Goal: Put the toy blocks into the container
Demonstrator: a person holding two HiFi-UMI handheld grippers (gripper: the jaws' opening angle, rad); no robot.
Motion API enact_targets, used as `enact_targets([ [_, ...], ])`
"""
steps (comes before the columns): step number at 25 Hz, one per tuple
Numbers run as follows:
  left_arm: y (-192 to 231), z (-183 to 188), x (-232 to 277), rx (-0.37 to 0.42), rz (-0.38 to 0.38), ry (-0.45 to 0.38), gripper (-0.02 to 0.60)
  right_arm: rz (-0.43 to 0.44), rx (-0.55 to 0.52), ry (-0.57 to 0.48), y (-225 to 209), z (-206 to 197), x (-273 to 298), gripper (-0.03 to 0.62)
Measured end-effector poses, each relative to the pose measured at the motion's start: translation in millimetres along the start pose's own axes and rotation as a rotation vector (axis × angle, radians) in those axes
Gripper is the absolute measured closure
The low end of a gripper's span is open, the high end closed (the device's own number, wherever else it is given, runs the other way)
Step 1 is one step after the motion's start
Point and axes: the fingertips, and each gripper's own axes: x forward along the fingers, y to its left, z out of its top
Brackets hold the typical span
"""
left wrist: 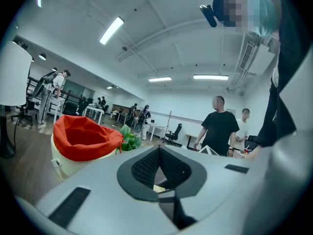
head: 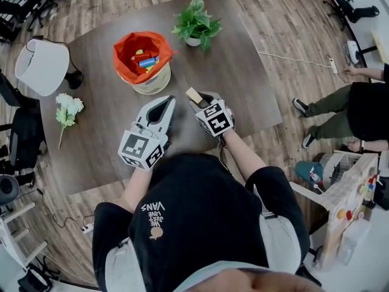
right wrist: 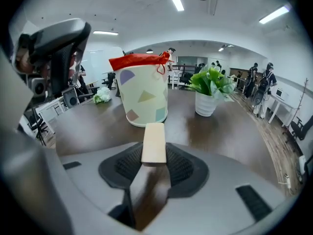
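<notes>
The carry step looks to be in hand. The right gripper [head: 196,97] is clamped on a pale wooden block [head: 194,95] and holds it above the dark table [head: 97,132]. The red-lined container [head: 155,83] stands at about eleven o'clock from it, near but not yet under the block. I'd say the next move calls for bringing the block forward and left over the red rim, and parting the jaws only once it hangs above the opening.

The left gripper [head: 168,104] sits just left of the right one with its jaws pinched together, and I can see nothing gripped in them.

From above you can see coloured blocks [head: 146,59] already lying inside the container. The right gripper view shows only its patterned outer wall, dead ahead at twelve o'clock. It also shows the potted plant [right wrist: 210,89] at one o'clock and how the pads grip the block's near end.
</notes>
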Motion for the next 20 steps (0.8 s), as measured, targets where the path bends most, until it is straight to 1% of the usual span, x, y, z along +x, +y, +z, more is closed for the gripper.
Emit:
enact_targets([
  [5, 1, 3, -4, 0.002, 0.008, -0.005, 0.571, 0.004, -0.019, -0.093, 6, 37, -22, 0.439],
  [12, 8, 5, -12, 0.005, 0.036, -0.018, 0.571, 0.032, -0.06, -0.224, 19, 87, -51, 0.439],
  [20, 17, 10, -26, 0.006, 0.079, -0.038, 0.571, 0.088, -0.13, -0.32, 46, 134, -68, 0.439],
])
